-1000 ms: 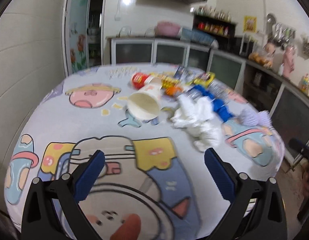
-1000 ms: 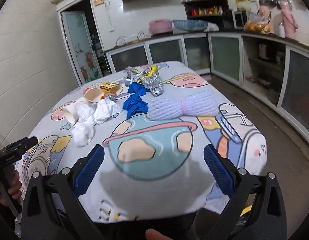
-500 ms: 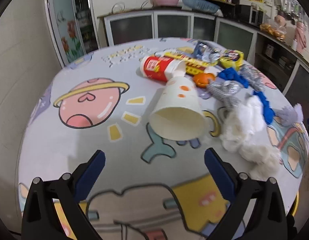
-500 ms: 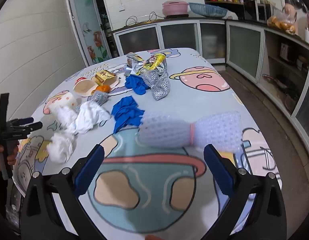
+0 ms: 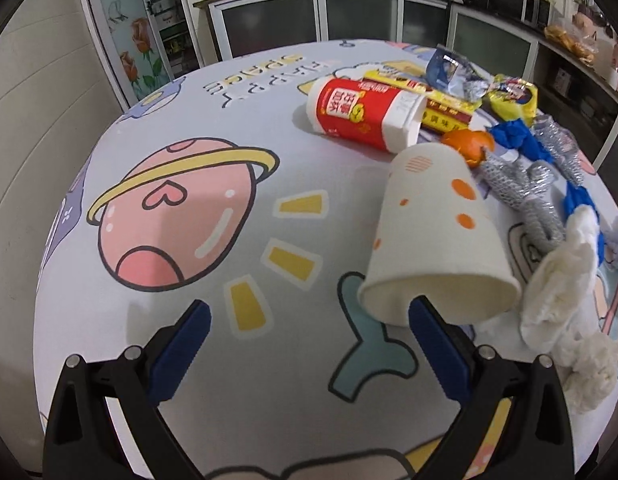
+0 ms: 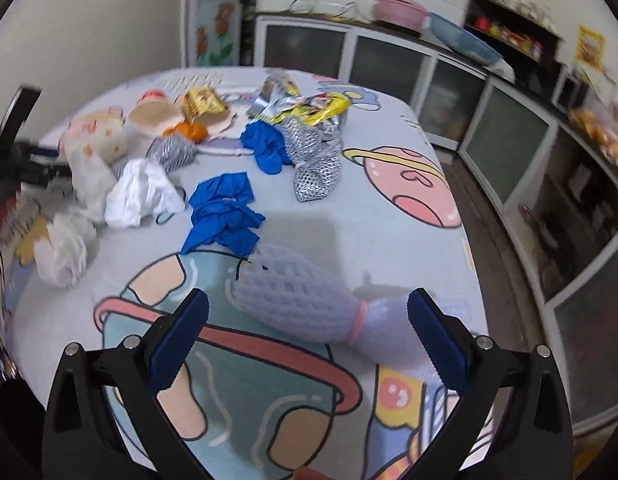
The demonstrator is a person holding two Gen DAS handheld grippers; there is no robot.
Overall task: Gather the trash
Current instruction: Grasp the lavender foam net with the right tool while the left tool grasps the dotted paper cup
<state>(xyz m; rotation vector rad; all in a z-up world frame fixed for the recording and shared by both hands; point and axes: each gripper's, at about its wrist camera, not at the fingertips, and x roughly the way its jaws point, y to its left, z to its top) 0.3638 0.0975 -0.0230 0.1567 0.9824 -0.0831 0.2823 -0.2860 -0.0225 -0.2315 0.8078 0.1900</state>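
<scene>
In the left wrist view a white paper cup [image 5: 437,236] with orange spots lies on its side, its mouth facing my open left gripper [image 5: 309,320]; the right fingertip [image 5: 425,316] is at the cup's rim. Behind it lie a red drink cup [image 5: 361,114], an orange peel [image 5: 469,146] and crumpled white tissue [image 5: 565,300]. In the right wrist view my open right gripper [image 6: 309,312] straddles a lilac foam fruit net [image 6: 309,300]. Blue gloves [image 6: 223,212], silver mesh [image 6: 315,160] and tissue [image 6: 141,196] lie beyond.
The round table wears a cartoon space cloth [image 5: 169,208]. Yellow and foil wrappers [image 5: 509,96] lie at the far side of the pile. Kitchen cabinets [image 6: 509,140] line the wall beyond the table. The left gripper shows at the left edge of the right wrist view [image 6: 17,160].
Both grippers moved forward and lower over the table. The left one closed in on the paper cup's mouth; the right one came up to the foam net, which now lies between its fingers.
</scene>
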